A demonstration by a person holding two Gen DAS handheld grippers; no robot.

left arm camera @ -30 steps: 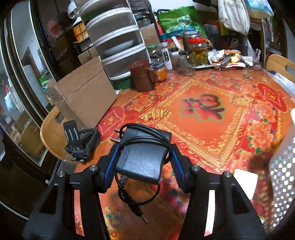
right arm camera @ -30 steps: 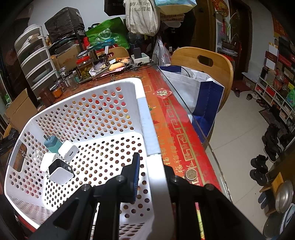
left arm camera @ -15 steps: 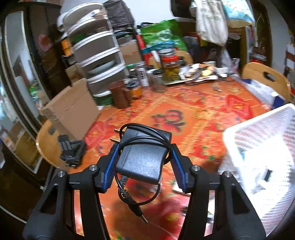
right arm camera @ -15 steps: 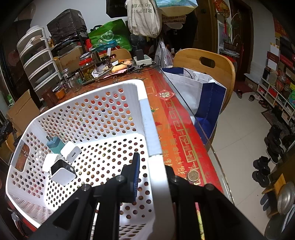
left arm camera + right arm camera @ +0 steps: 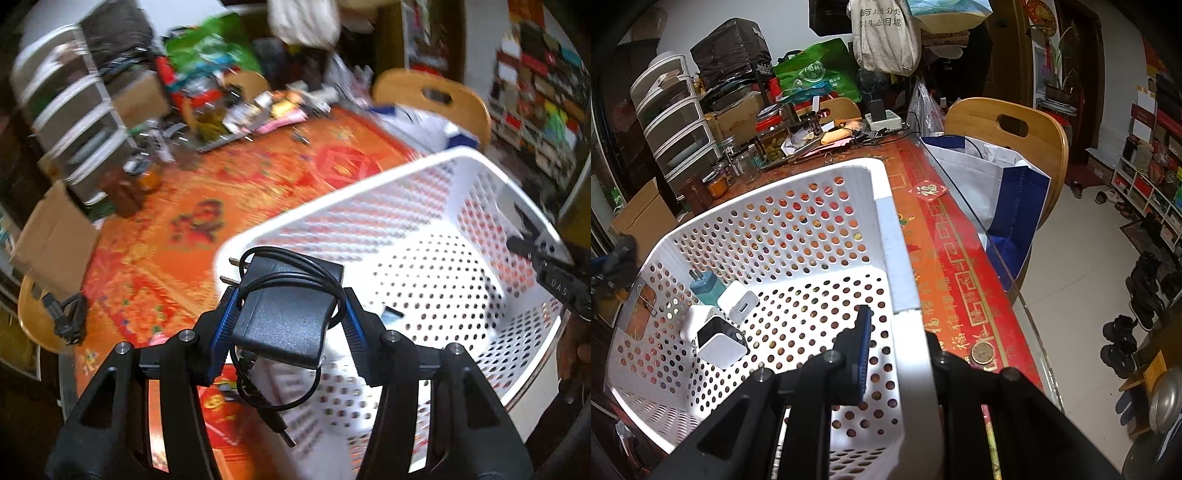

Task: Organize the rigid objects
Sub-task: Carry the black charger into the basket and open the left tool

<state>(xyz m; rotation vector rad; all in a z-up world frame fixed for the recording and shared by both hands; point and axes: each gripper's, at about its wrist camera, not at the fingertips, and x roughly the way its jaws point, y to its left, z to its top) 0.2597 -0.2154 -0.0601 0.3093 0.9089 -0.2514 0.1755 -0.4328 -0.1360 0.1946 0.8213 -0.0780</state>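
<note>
- Your left gripper (image 5: 286,314) is clamped on a black power adapter (image 5: 284,325), one blue pad on each side of the body, with its cord (image 5: 295,273) looped over the top and the barrel plug dangling below.
- The adapter hangs above the near left corner of the white perforated basket (image 5: 369,192), not yet past the rim and well inside.
- Your right gripper (image 5: 897,354) is closed on the basket's right wall, one finger inside and one outside, steadying it on the red patterned table (image 5: 945,236).
- Keep that right grip firm; I judge the basket would slide on the glass-covered top if knocked.
- Carry the adapter further over the rim, towards the open floor in the middle of the basket.
- Three small chargers (image 5: 720,317) sit bunched by the basket's left wall; aim beside them rather than on top.
- Lower before you let go, so the loose cord and plug drop inside and do not catch on the rim or in a hole.
- Open the left jaws only once the prongs (image 5: 229,271) are clear of the wall.
</note>
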